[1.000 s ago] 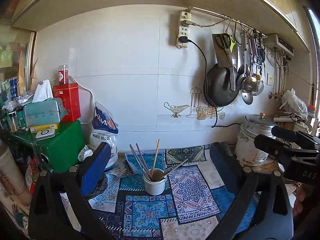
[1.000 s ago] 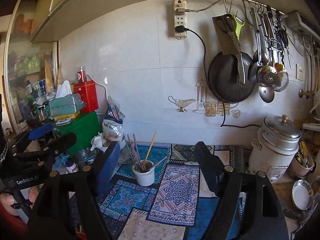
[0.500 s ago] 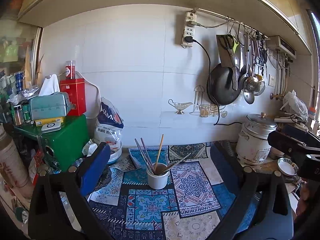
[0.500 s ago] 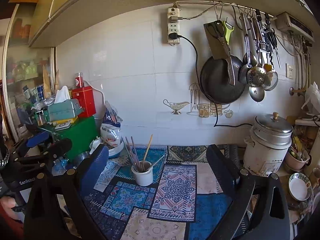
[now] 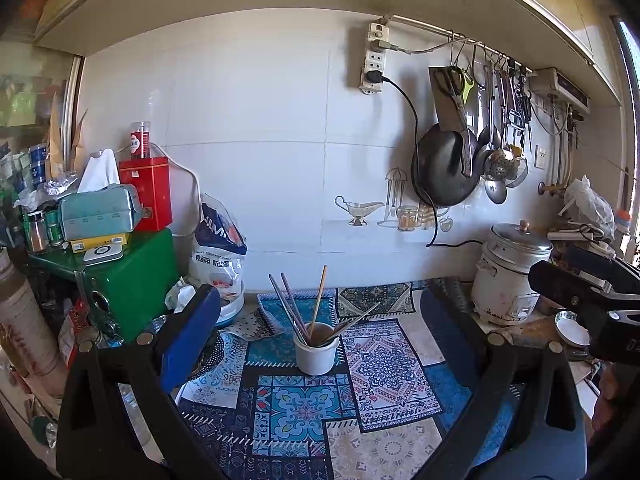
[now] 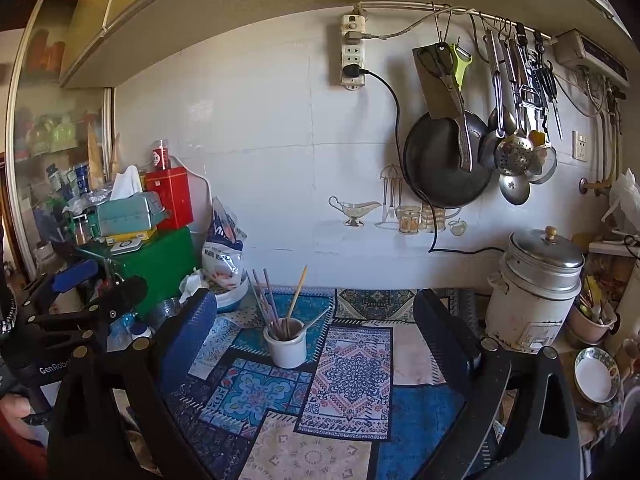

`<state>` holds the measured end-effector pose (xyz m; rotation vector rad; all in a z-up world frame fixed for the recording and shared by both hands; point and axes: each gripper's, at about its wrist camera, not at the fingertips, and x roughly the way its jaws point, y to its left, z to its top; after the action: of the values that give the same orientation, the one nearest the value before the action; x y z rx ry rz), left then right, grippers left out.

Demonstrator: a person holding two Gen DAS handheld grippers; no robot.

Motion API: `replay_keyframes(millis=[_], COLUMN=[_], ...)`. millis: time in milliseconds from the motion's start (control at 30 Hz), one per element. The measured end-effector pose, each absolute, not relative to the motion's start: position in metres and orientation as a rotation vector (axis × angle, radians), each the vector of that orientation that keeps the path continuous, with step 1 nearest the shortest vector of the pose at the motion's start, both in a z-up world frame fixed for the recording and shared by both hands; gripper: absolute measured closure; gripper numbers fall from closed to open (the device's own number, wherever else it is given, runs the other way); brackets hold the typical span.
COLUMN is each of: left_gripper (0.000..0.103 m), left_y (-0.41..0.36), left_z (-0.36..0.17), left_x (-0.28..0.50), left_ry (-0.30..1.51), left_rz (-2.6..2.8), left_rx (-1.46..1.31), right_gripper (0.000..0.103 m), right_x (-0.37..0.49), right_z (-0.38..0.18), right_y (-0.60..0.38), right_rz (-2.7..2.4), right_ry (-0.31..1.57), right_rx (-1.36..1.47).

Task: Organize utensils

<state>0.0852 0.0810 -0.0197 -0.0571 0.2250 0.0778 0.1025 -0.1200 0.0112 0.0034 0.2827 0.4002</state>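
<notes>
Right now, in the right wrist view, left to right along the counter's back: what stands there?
Green box → white printed bag → white utensil cup with chopsticks → rice cooker → pink pot of utensils.

The utensils' (image 6: 276, 312) lower ends are hidden, apparently inside the cup (image 6: 286, 346).

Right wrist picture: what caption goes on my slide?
Open right gripper faces a white cup of chopsticks on a patterned mat.
</notes>
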Motion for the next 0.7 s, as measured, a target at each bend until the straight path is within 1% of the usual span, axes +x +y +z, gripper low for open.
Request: replay_keyframes(millis=[700], left_gripper=[0.002], left_y=[0.071], left_z=[-0.018], left_x=[0.08], left_ry=[0.221], left_rz=[0.054], left_rx=[-0.053], right_gripper=[0.003], right_x=[0.095], right_z=[0.012], right_y=[-0.127], right_rz=[0.396], right_ry=[0.278], right_rx=[0.008])
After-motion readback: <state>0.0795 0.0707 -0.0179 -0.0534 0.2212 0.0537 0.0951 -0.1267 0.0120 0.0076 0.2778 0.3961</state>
